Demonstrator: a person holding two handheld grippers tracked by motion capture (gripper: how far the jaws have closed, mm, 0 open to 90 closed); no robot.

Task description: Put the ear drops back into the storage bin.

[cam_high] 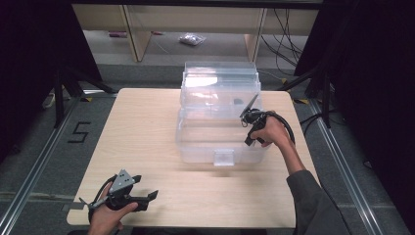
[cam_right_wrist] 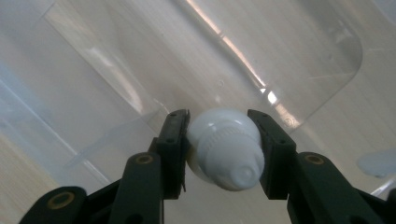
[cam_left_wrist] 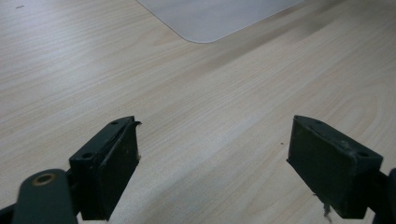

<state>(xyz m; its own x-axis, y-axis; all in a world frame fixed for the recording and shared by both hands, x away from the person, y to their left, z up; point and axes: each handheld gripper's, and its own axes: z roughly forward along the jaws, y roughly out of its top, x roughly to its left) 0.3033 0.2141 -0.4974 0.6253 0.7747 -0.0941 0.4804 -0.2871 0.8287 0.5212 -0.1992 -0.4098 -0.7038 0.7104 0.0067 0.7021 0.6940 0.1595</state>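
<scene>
While the left hand-held gripper (cam_high: 147,198) lies low at the near left corner of the desk (cam_high: 147,127), the right hand-held gripper (cam_high: 248,119) is up at the clear bin (cam_high: 220,147). In the right gripper view, that gripper (cam_right_wrist: 224,140) is clamped on a white bulb (cam_right_wrist: 225,147): both black pads press its sides, its rounded end points away from the camera, and its ribbed neck and tip face back toward it. Behind the bulb are the bin's clear wall and floor, with the desk's pale wood showing through. From the high view the right gripper sits at the bin's right side, near its rim, held by the person's right hand (cam_high: 274,132); the bulb itself is too small to make out there, and whether it is already inside the bin or just over the edge is hard to say, though it looks to be inside.

The bin stands mid-desk, toward the far edge, with its lid (cam_high: 220,78) tipped up behind it and a latch on the near wall.

In the left gripper view, the left gripper (cam_left_wrist: 212,163) has its jaws spread wide with nothing between them, bare wood below. A rounded corner of the bin (cam_left_wrist: 210,18) shows at the top of that view, well apart from the jaws. The left hand (cam_high: 105,218) grips the tool from the near edge.
</scene>
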